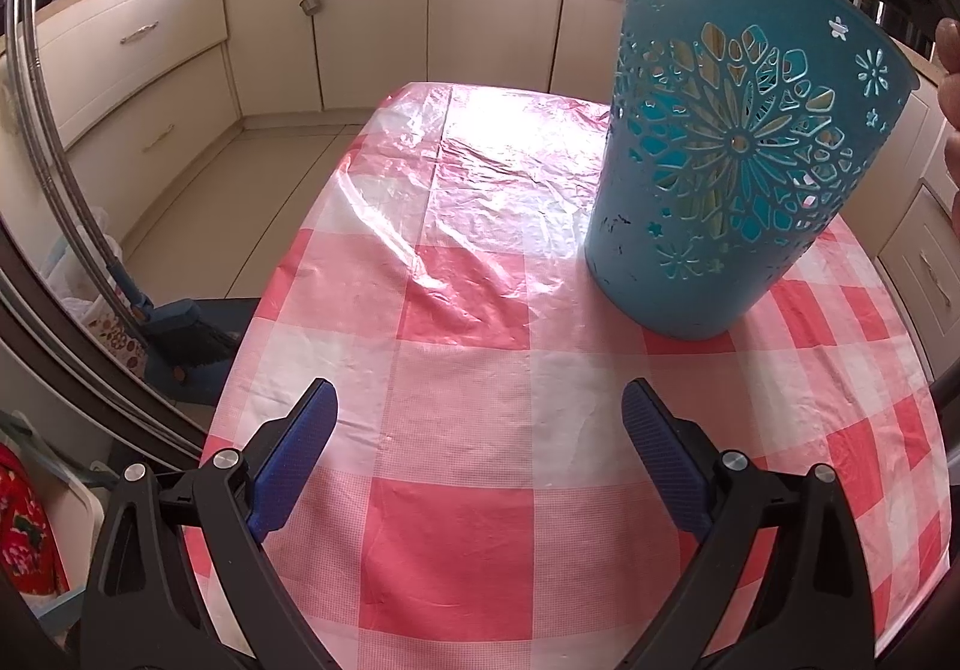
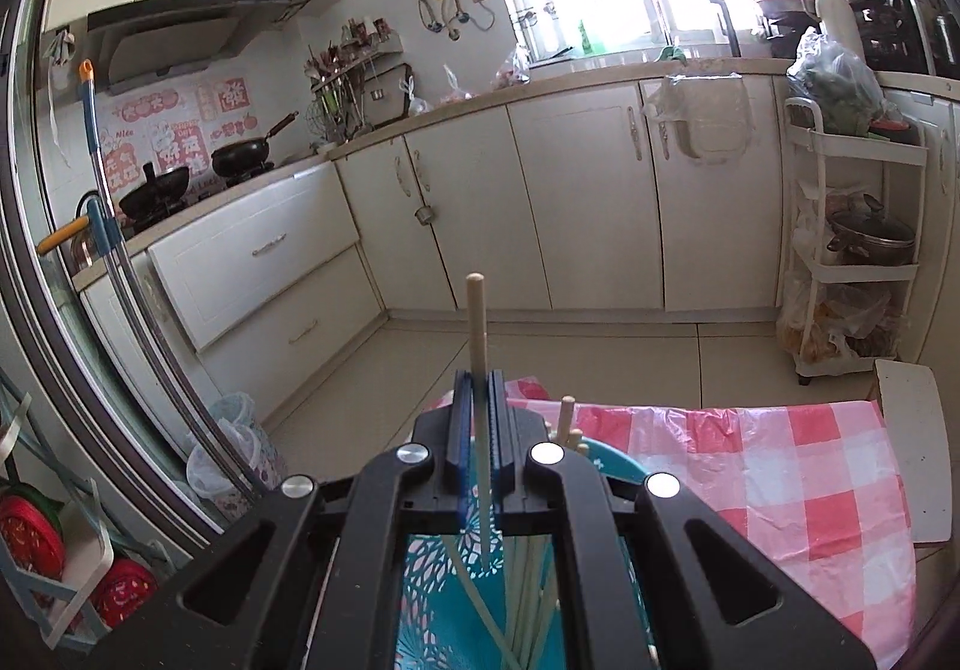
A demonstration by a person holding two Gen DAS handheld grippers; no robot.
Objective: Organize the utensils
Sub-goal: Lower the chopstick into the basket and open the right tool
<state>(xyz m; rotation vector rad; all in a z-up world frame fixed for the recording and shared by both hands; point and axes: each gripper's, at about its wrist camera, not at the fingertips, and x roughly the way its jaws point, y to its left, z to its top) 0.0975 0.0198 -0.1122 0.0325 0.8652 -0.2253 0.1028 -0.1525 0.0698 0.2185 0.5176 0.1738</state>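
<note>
A teal plastic holder [image 1: 726, 154] with flower cut-outs stands on the red-and-white checked tablecloth [image 1: 468, 430], to the right of and beyond my left gripper [image 1: 480, 412], which is open and holds nothing. In the right wrist view my right gripper [image 2: 480, 379] is shut on a pale chopstick [image 2: 477, 322] that sticks up between the blue pads; its lower end points down into the teal holder [image 2: 438, 610]. Several more chopsticks [image 2: 528, 598] lean inside the holder, and some tips [image 2: 567, 418] show above its rim.
A person's fingers [image 1: 949, 70] show at the right edge beside the holder. Cream cabinets [image 2: 576, 202] run behind the table. A white rack [image 2: 852, 244] with a pot stands at the right, a broom and dustpan [image 1: 186, 334] on the floor at the left.
</note>
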